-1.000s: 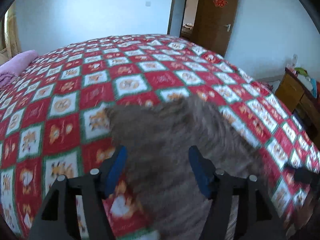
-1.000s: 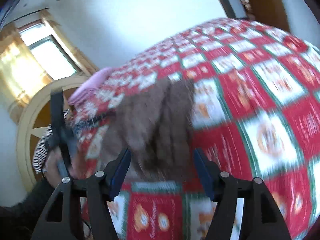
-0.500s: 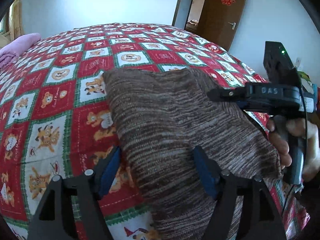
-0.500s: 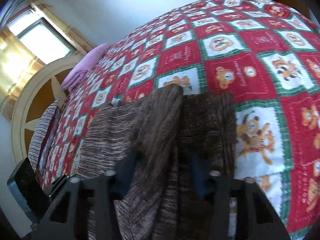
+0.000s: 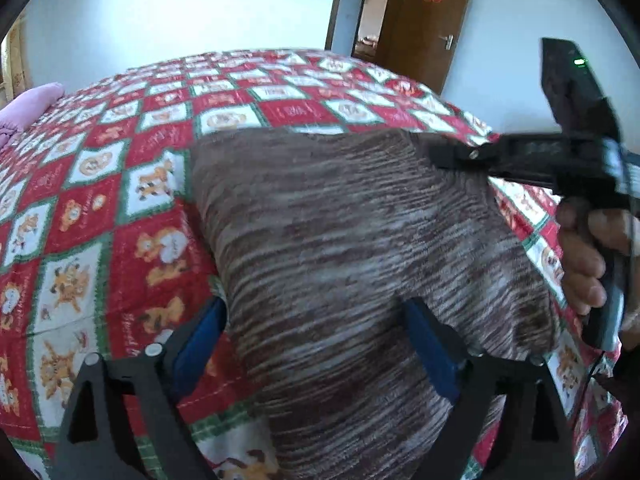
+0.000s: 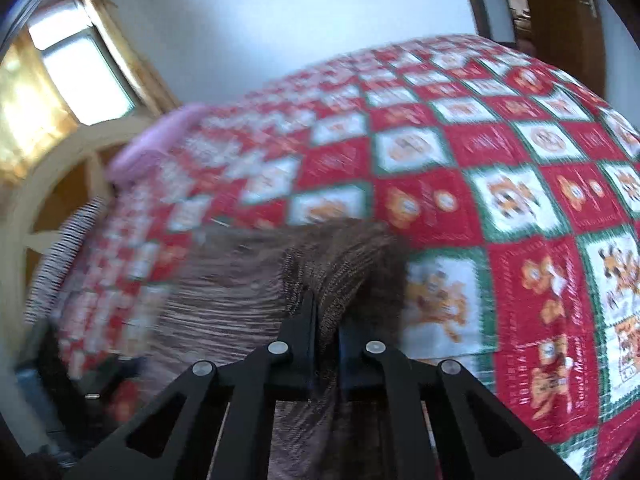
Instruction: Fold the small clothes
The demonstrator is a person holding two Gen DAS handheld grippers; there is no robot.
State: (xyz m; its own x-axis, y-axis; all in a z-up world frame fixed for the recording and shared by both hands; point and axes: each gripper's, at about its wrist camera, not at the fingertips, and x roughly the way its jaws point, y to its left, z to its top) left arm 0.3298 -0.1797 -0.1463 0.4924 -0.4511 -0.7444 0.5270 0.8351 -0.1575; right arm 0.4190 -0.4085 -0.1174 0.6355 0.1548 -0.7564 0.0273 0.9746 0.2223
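A brown striped knit garment [image 5: 340, 240] lies on the red, green and white checked quilt [image 5: 120, 200]. My left gripper [image 5: 320, 338] hovers over the garment's near part. Its jaws are opening, the cloth lies between the blue pads [image 5: 206, 332], and they do not press on it. In the left wrist view my right gripper [image 5: 438, 154], held by a hand [image 5: 580, 256], reaches in from the right to the garment's far corner. The right wrist view shows my right gripper [image 6: 324, 320] shut on a raised fold of the brown garment [image 6: 344, 264].
A pink pillow [image 5: 28, 108] lies at the quilt's far left. A brown door [image 5: 420, 20] stands in the wall behind the bed. In the right wrist view a cream headboard [image 6: 36, 200], a window [image 6: 80, 68] and a striped cloth [image 6: 68, 240] are at the left.
My right gripper swung over to the garment's corner and shut on a fold of it. My left gripper's jaws spread wider and sank a little toward the cloth.
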